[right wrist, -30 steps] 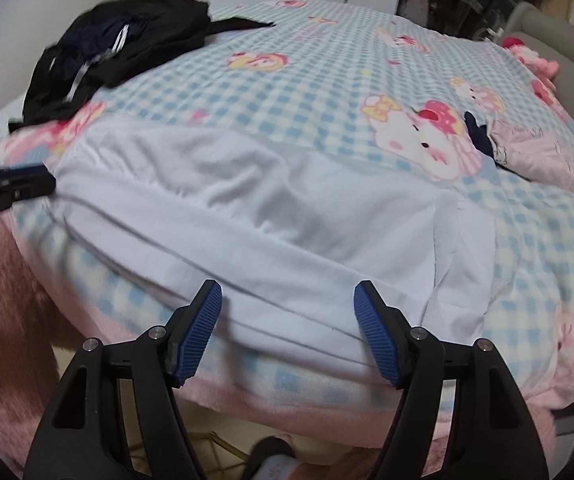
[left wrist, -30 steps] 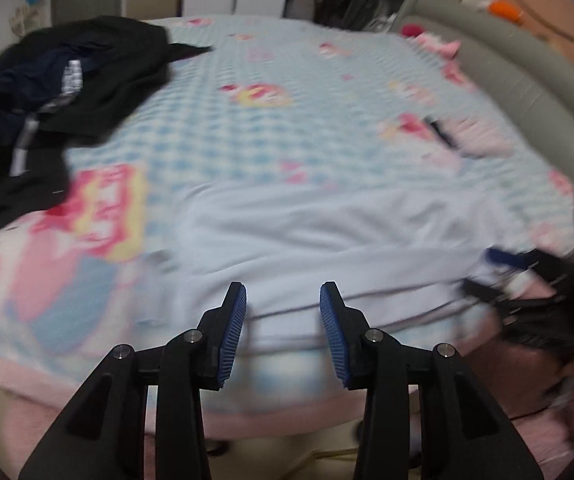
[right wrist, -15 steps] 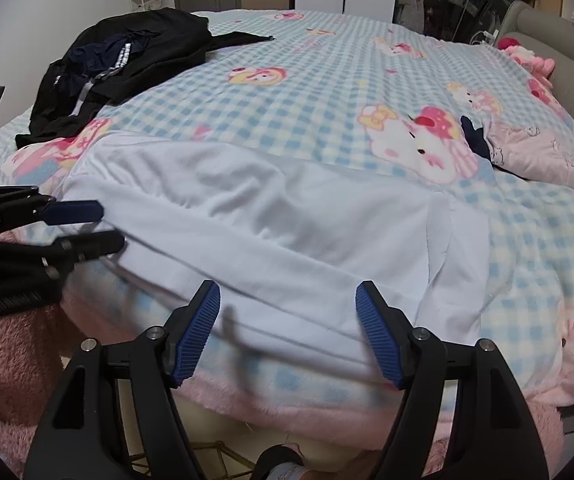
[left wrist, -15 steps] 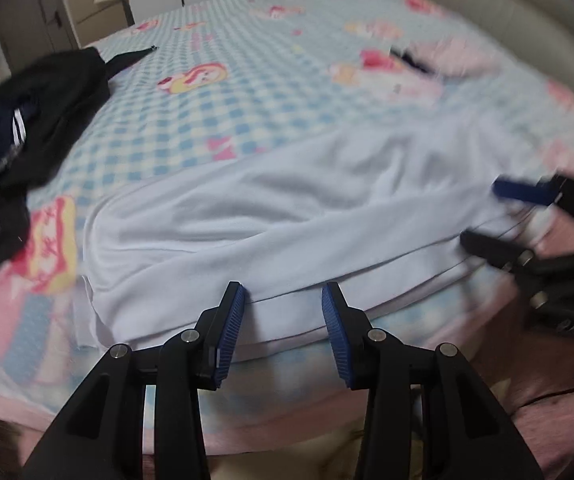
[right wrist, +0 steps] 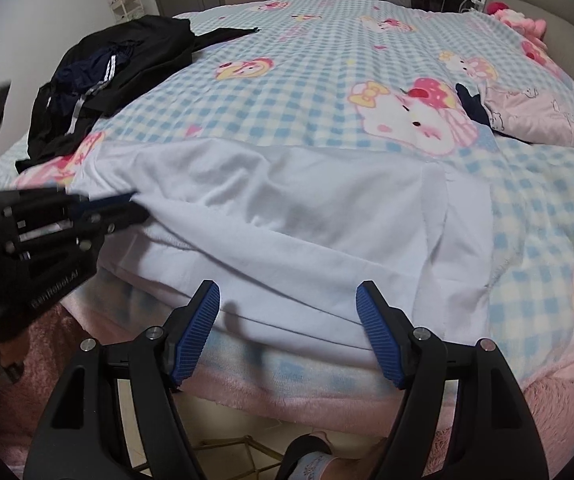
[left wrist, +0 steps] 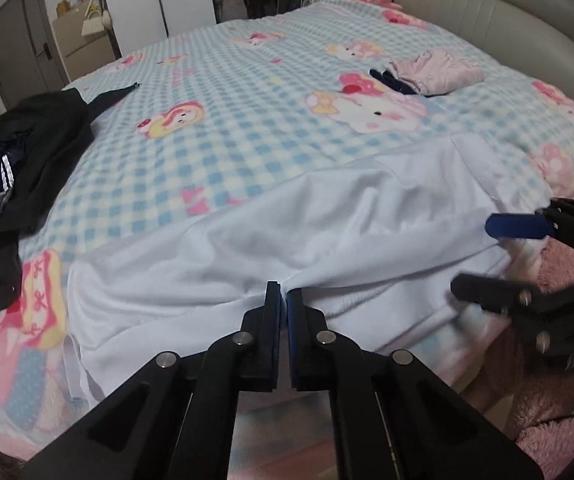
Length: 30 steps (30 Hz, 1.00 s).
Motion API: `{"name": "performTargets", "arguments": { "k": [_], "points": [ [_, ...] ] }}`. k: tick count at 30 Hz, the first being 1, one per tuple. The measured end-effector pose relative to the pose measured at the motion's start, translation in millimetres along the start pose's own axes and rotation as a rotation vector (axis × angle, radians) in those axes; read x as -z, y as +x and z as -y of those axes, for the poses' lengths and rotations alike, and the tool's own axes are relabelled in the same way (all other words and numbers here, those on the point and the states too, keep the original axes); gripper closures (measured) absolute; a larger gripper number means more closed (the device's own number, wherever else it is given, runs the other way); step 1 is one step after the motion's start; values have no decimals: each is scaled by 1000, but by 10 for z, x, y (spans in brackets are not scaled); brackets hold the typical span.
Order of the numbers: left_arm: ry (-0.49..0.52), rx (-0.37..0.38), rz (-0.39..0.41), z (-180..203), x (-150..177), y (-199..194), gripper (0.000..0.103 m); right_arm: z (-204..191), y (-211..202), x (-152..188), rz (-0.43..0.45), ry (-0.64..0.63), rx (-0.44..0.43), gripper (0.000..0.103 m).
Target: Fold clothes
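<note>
Where the white garment (left wrist: 327,216) lies across the near edge of the bed (left wrist: 255,92), spread flat on the checked cartoon blanket with its lower hem hanging a little over the side, the left hand-held gripper (left wrist: 281,292) has just been closing and now stands pressed together on a pinch of the cloth. Fabric is gathered into a small ridge at its tips, with creases running outward from that point. The right hand-held gripper (right wrist: 289,312) is spread wide, just off the near hem toward the garment's other end; its pads touch nothing that can be seen, and no cloth sits between them.

Assessment of the material: thin, soft knit, light, with no stiffness of its own. It will sag and drape from any single hold, and more than one layer appears stacked at the near hem, so a shallow pinch may take only the top one. The fleecy blanket beneath is likely to drag on it.

Recommended hold: the right side should take the hem edge at a matching point, deep enough to catch all layers, so the two grips carry the edge evenly.

Also on the bed, well apart: a dark clothes pile (right wrist: 115,76) at far left and a folded pink item (right wrist: 535,116) at right.
</note>
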<state>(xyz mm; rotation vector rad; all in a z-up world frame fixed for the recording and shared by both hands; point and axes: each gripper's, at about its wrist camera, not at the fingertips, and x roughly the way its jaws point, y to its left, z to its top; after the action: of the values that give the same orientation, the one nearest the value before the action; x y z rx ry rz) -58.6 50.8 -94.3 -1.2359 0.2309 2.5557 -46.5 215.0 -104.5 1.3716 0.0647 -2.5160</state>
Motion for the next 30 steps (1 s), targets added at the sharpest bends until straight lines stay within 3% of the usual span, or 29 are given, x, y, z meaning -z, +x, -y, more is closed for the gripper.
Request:
{"name": "performTargets", "arguments": {
  "k": [4,9,14,17,18,19,21,25,28,30],
  "points": [
    [-16,28,39,-42,90,-265,100,2,-131,-59,30,12,-35,30],
    [7,54,-5,-28,253,-220,100,-84,-154,-220,81,38,-94,29],
    [-52,102,-61,-98,413,-24,96,-178,159,-310,27,5,-36,29],
    [-194,250,-34,-330,522,-109,74,-106,300,-172,-23,-14,24,32],
    [-258,310,-1,-450,579,-179,61,-75,340,-116,-39,-20,44,32],
    [-319,341,36,-574,642,-252,60,-46,340,-66,-45,-22,53,32],
    [-449,320,104,-883,778,-378,60,9,251,17,-37,-18,46,32],
    [-702,165,155,-1431,1016,-430,62,118,83,75,-29,25,11,32],
    [-754,129,143,-1561,1086,-357,62,222,-25,37,14,95,-11,31],
    [-727,116,116,-1517,1051,-287,71,257,-49,-3,34,118,-5,31]
  ]
}}
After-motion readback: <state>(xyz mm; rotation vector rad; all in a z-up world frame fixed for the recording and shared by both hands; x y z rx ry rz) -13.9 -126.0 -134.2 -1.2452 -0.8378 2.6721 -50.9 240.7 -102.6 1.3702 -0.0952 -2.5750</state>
